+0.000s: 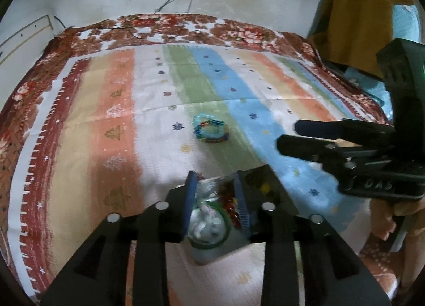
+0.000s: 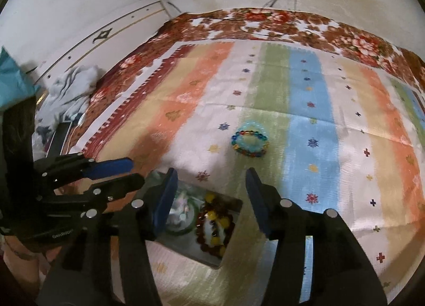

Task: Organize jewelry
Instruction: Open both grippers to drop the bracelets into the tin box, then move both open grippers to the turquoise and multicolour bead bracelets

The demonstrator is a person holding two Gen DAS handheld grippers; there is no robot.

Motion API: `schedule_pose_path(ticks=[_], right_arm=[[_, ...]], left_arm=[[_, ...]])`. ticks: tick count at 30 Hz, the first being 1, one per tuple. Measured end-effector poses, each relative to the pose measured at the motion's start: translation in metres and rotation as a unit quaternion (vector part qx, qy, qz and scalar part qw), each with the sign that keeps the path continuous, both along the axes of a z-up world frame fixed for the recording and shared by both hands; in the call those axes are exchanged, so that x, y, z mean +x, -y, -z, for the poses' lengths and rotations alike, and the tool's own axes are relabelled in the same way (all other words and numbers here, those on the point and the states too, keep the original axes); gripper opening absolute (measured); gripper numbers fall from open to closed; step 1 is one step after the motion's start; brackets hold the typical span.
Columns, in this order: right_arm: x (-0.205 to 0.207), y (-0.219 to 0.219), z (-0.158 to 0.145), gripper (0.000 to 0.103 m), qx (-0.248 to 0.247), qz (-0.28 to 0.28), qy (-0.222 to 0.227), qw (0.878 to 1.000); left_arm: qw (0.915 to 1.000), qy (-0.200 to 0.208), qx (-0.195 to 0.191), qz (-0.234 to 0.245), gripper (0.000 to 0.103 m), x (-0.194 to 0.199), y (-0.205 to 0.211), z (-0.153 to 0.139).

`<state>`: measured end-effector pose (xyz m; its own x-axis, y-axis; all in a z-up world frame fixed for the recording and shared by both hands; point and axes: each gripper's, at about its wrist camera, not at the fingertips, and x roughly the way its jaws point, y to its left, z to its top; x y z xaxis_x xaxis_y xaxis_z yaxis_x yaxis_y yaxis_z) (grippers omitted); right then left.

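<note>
**Both jaws parted over the jewelry bag**

Jaws of the left gripper (image 1: pixel 216 194) stand part open astride the clear bag (image 2: pixel 202 221), though whether its pads press the plastic I cannot tell. Jaws of the right gripper (image 2: pixel 209 199) gape wide above the same bag, holding nothing. Inside the bag lie a green bangle (image 2: pixel 183 215) and a red-and-yellow bead bracelet (image 2: pixel 215 226). Beyond the bag, well apart on the striped bedspread (image 2: pixel 345 146), sits a stack of blue beaded bracelets (image 2: pixel 249 141). Slippery plastic could slide away or tip, spilling its beads.
</note>
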<state>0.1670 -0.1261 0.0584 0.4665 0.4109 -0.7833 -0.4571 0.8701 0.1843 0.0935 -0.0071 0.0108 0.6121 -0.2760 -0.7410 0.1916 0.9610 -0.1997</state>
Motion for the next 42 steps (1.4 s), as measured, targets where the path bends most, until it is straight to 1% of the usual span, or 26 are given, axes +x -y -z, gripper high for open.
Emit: schedule_pose_path(ticks=[1, 2, 3, 4, 5, 6, 9, 11, 12, 14, 17, 21, 25, 29, 36, 39, 42], right_arm=[[0.003, 0.002, 0.002, 0.066, -0.004, 0.009, 0.0, 1.0], [0.006, 0.005, 0.004, 0.072, -0.013, 0.021, 0.002, 1.0], [0.008, 0.006, 0.005, 0.073, -0.021, 0.028, 0.004, 0.999], [0.011, 0.007, 0.007, 0.073, -0.035, 0.037, 0.009, 0.999], [0.015, 0.008, 0.008, 0.074, -0.041, 0.039, 0.01, 0.998], [0.018, 0.01, 0.01, 0.075, -0.042, 0.041, 0.007, 0.998], [0.028, 0.013, 0.014, 0.076, -0.041, 0.04, -0.003, 0.998], [0.036, 0.013, 0.016, 0.082, -0.049, 0.044, -0.004, 0.998], [0.04, 0.013, 0.017, 0.083, -0.052, 0.046, -0.004, 0.998], [0.047, 0.012, 0.021, 0.085, -0.054, 0.05, -0.008, 0.997], [0.063, 0.014, 0.028, 0.087, -0.052, 0.068, -0.02, 0.996], [0.081, 0.02, 0.037, 0.088, -0.041, 0.082, -0.04, 0.995], [0.099, 0.023, 0.047, 0.088, -0.047, 0.094, -0.054, 0.993], [0.111, 0.029, 0.056, 0.088, -0.033, 0.102, -0.077, 0.991], [0.127, 0.026, 0.061, 0.088, -0.045, 0.101, -0.073, 0.991], [0.132, 0.024, 0.063, 0.088, -0.051, 0.099, -0.071, 0.991], [0.138, 0.028, 0.068, 0.088, -0.05, 0.109, -0.078, 0.99]], left_arm=[[1.0, 0.001, 0.004, -0.005, 0.037, 0.002, -0.002, 0.0], [0.9999, 0.002, 0.01, -0.009, 0.042, 0.004, -0.003, 0.0], [0.9997, 0.005, 0.019, -0.014, 0.046, 0.008, -0.005, 0.001], [0.9996, 0.006, 0.024, -0.016, 0.046, 0.011, -0.006, 0.001], [0.9994, 0.005, 0.029, -0.017, 0.047, 0.015, -0.008, 0.002], [0.9994, 0.004, 0.03, -0.019, 0.049, 0.019, -0.01, 0.002], [0.9992, -0.008, 0.026, -0.029, 0.057, 0.034, -0.016, 0.005], [0.9991, -0.017, 0.024, -0.03, 0.062, 0.044, -0.019, 0.01], [0.9991, -0.02, 0.024, -0.029, 0.065, 0.047, -0.02, 0.012], [0.9989, -0.031, 0.023, -0.026, 0.068, 0.055, -0.021, 0.018], [0.9985, -0.049, 0.014, -0.021, 0.075, 0.066, -0.022, 0.027], [0.9981, -0.056, 0.019, -0.014, 0.076, 0.08, -0.021, 0.033], [0.9979, -0.063, 0.018, -0.005, 0.076, 0.092, -0.018, 0.036], [0.9973, -0.068, 0.027, 0.006, 0.076, 0.101, -0.015, 0.041], [0.9964, -0.069, 0.04, 0.026, 0.076, 0.117, -0.01, 0.047], [0.996, -0.072, 0.038, 0.035, 0.076, 0.124, -0.008, 0.05], [0.9952, -0.073, 0.049, 0.043, 0.076, 0.132, -0.005, 0.054]])
